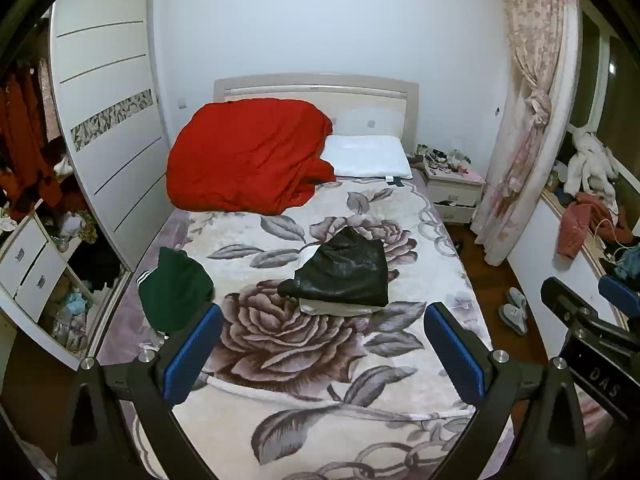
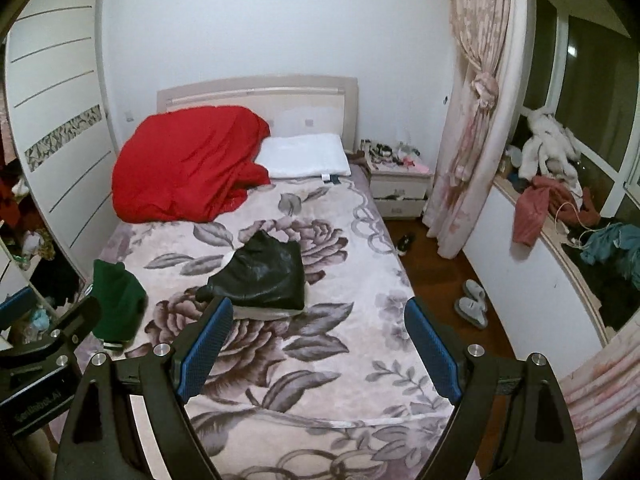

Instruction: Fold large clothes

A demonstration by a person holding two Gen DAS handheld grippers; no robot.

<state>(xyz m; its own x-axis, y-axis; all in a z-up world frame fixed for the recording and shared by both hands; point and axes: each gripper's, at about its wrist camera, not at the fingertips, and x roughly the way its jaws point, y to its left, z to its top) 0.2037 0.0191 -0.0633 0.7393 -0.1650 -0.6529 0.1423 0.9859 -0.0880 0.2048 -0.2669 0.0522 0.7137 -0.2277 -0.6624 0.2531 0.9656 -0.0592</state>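
Note:
A folded black leather-like garment (image 1: 344, 272) lies on a white folded piece in the middle of the floral bed (image 1: 436, 276); it also shows in the right wrist view (image 2: 262, 276). A green garment (image 1: 176, 290) with white stripes lies at the bed's left edge, also in the right wrist view (image 2: 118, 300). My left gripper (image 1: 324, 332) is open and empty, held above the bed's near half. My right gripper (image 2: 318, 330) is open and empty, just short of the black garment. Each gripper shows at the edge of the other's view.
A red quilt (image 1: 248, 156) and white pillow (image 1: 368, 156) lie at the headboard. A wardrobe (image 1: 108, 120) stands left, with cluttered drawers. A nightstand (image 1: 452, 188), pink curtain (image 1: 524, 120), slippers (image 1: 514, 310) on the floor and a sill with clothes (image 2: 560, 208) are right.

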